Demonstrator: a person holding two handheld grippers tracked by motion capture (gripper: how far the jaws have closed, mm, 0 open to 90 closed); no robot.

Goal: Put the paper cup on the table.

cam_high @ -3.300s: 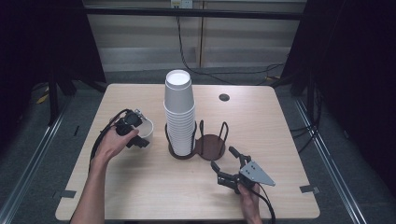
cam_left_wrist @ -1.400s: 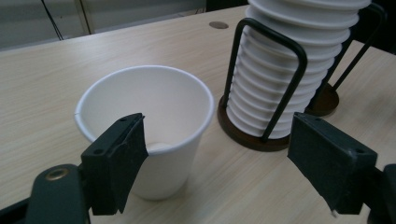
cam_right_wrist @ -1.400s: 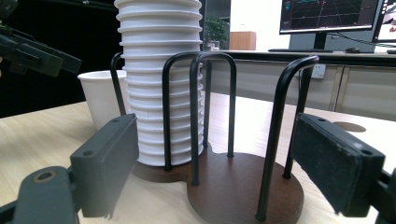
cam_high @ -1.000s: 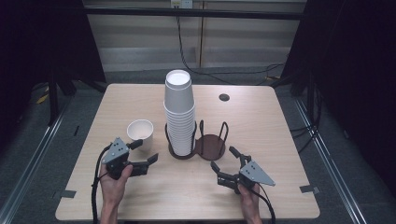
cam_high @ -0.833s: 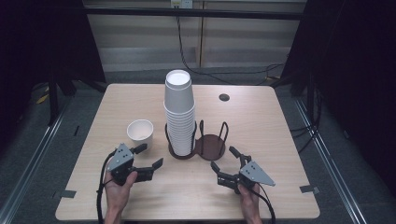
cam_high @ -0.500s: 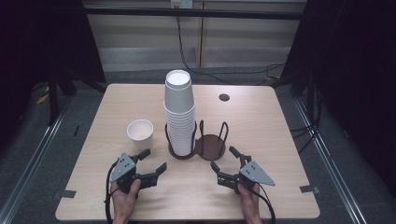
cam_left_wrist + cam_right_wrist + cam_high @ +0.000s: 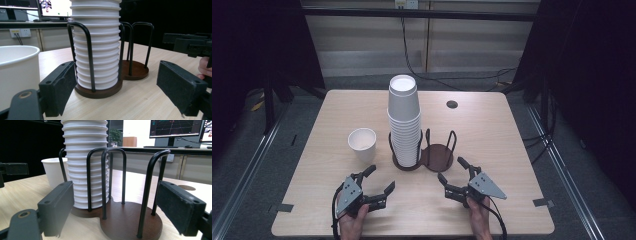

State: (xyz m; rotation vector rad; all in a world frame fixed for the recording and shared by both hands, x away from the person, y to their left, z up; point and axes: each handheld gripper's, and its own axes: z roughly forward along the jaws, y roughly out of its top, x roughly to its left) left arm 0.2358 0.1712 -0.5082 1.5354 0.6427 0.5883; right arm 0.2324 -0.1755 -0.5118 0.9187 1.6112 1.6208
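Note:
A tall stack of white paper cups [image 7: 403, 120] stands in one ring of a dark wire holder, and the holder's other ring [image 7: 437, 156] is bare. A single white cup [image 7: 362, 142] stands upright on the table left of the stack. My left gripper [image 7: 381, 178] lies low near the front edge, aimed at the stack [image 7: 97, 50], with the single cup [image 7: 17, 75] at its left. Its jaws have just been opening, and nothing is between them. My right gripper [image 7: 450, 169] rests open in front of the bare ring [image 7: 130, 220], with nothing in it.
A small dark round hole [image 7: 452, 104] sits in the tabletop at the back right. The wooden table [image 7: 512, 150] ends close behind both hands. Black cables trail from both grippers. Monitors [image 7: 175, 128] stand on a desk beyond the table.
The left gripper let go of the single cup beside the stack, drew back toward the front edge and sank, and its jaws spread apart. The right gripper stayed still.

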